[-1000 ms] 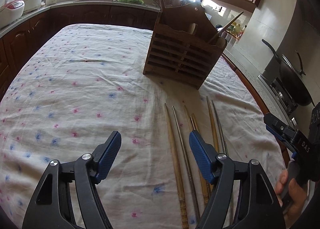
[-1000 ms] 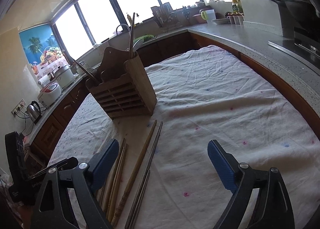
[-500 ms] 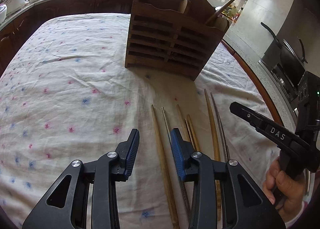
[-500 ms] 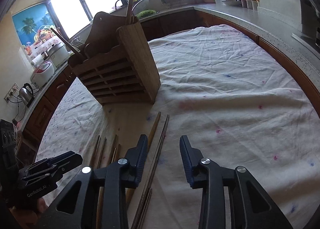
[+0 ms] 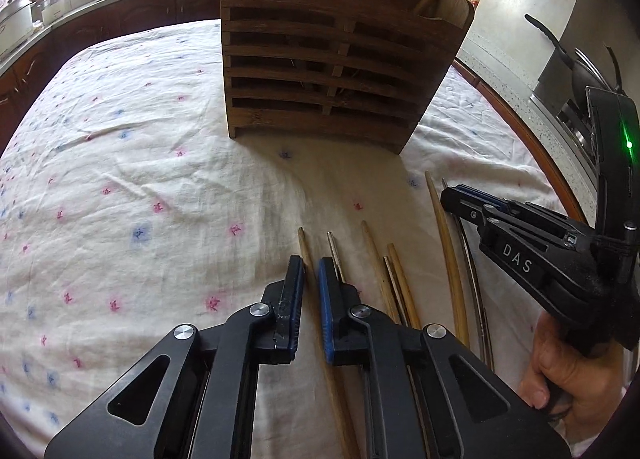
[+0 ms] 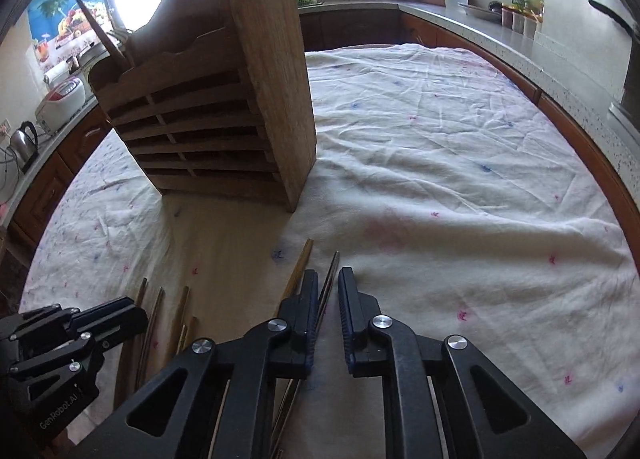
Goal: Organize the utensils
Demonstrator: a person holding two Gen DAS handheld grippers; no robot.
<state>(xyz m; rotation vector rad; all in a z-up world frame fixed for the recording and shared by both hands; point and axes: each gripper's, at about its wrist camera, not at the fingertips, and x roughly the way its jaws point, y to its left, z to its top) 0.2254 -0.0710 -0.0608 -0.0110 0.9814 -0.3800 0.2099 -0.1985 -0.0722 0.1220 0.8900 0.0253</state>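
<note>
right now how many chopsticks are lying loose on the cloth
7. In the left wrist view: a wooden one between the left gripper's fingers, a metal one beside it, three clustered in the middle, two long ones under the right gripper. Grippers may hide more.

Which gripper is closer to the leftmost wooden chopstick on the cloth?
Left. The left gripper straddles the leftmost wooden chopstick, fingers nearly closed around it. The right gripper sits over the far-right pair, several chopsticks away.
</note>
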